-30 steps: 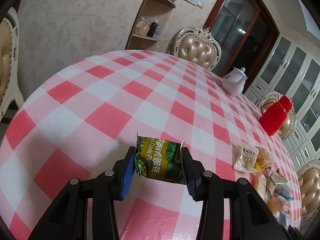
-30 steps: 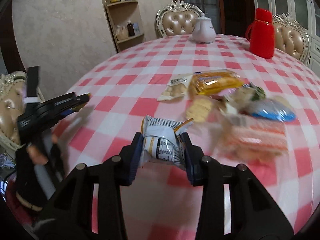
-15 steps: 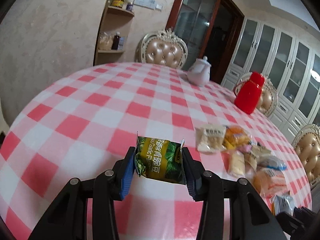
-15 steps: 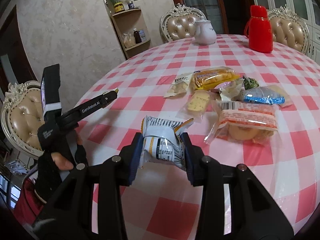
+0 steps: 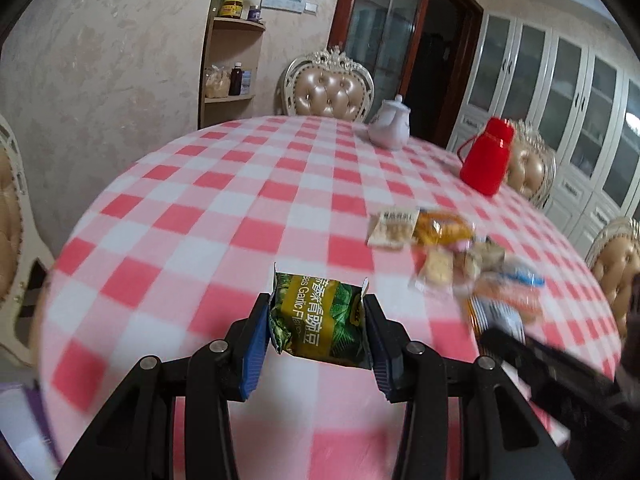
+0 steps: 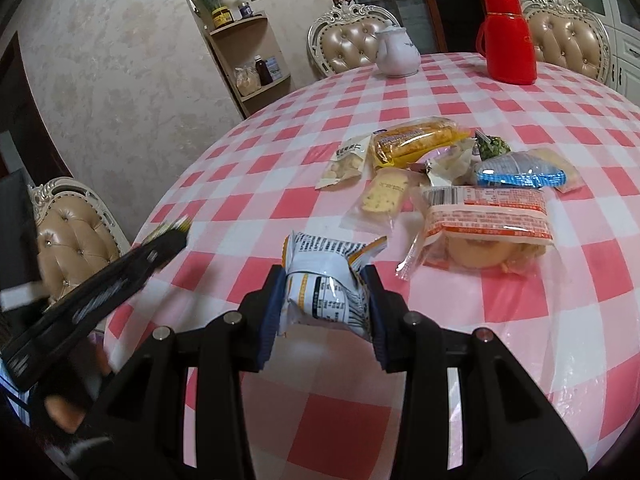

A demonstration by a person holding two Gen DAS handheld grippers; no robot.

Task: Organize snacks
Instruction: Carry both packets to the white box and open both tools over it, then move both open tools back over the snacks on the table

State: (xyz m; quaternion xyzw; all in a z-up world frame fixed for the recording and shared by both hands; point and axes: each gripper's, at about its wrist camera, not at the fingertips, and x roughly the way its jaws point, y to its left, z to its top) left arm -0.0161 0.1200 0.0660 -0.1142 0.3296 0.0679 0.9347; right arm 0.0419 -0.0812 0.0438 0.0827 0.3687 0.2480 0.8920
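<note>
Your left gripper (image 5: 316, 320) pinches a green pea packet (image 5: 318, 322) between its blue pads, held over the checked table (image 5: 208, 208). Only your right wrist view gives the snack pile (image 6: 448, 184) sharply (the left view smears it), and it alone shows your left hand (image 6: 60, 412) tilting that tool down toward the cloth, at the picture's left edge. Your right gripper (image 6: 324, 302) clamps a white packet (image 6: 326, 284) printed with small black text, angled down just short of the pile, with the teapot (image 6: 398, 56) and red flask (image 6: 508, 40) beyond.

Glossy plastic tablecloth (image 6: 516, 304); probably foil green packet (image 5: 318, 322).
</note>
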